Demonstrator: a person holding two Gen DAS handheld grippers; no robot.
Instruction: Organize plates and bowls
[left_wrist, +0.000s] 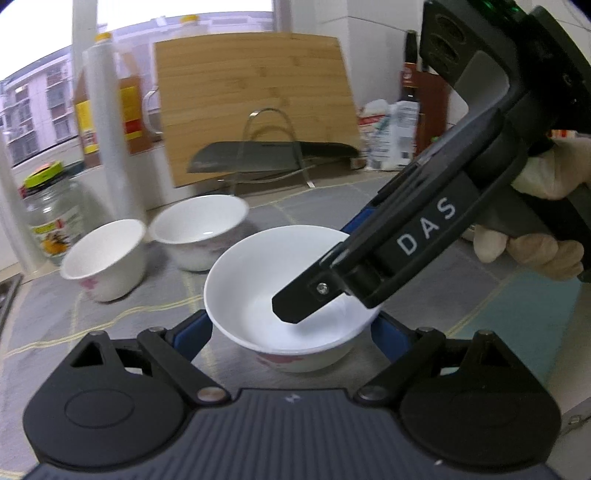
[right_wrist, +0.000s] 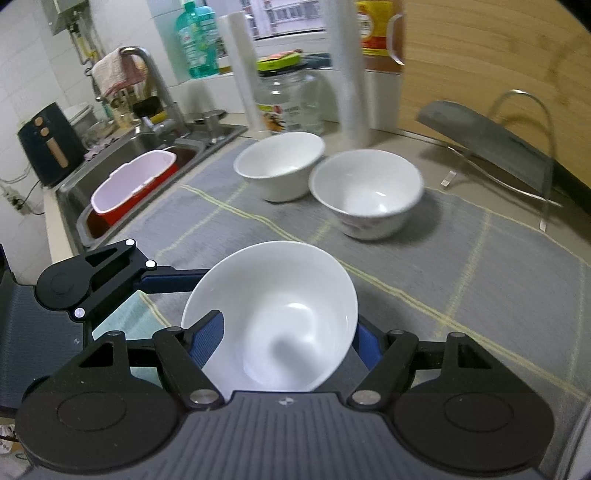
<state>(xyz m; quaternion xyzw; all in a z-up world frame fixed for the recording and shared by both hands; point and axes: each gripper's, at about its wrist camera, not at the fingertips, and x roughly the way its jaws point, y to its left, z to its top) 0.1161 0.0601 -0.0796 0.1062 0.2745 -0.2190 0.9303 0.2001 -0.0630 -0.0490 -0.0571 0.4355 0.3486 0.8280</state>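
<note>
We see one white bowl (left_wrist: 291, 295) caught between both tools above the grey checked mat (right_wrist: 461, 266) on the worktop (right_wrist: 51, 218). Our left hand-held gripper (left_wrist: 291, 332) has its blue pads on either side of the bowl's outer wall, partly open and closed on it. Our right hand-held gripper (right_wrist: 284, 343) grips the same bowl (right_wrist: 273, 317) at its rim: one blue finger (right_wrist: 208, 338) lies inside the bowl, the other (right_wrist: 367, 345) outside its wall, and the bowl sits tilted in that view. In the left wrist view the right tool's black finger reaches down into the bowl, and a gloved hand (left_wrist: 535, 229) holds its handle.

Two more white bowls stand on the mat toward the back edge of the worktop, just beside each other: the left bowl (right_wrist: 279, 166) nearer the sink (right_wrist: 155, 147), the right bowl (right_wrist: 365, 192) nearer the knife rack (right_wrist: 517, 147). Whether their rims touch we cannot tell. Behind them, by the window sill, stand a glass jar with a green lid (right_wrist: 288, 99) and two white rolls (right_wrist: 349, 74). A wooden cutting board (left_wrist: 255, 103) leans against the back wall, with a cleaver (left_wrist: 273, 157) resting on the rack before it. A red and white basin (right_wrist: 133, 188) sits in the sink.
</note>
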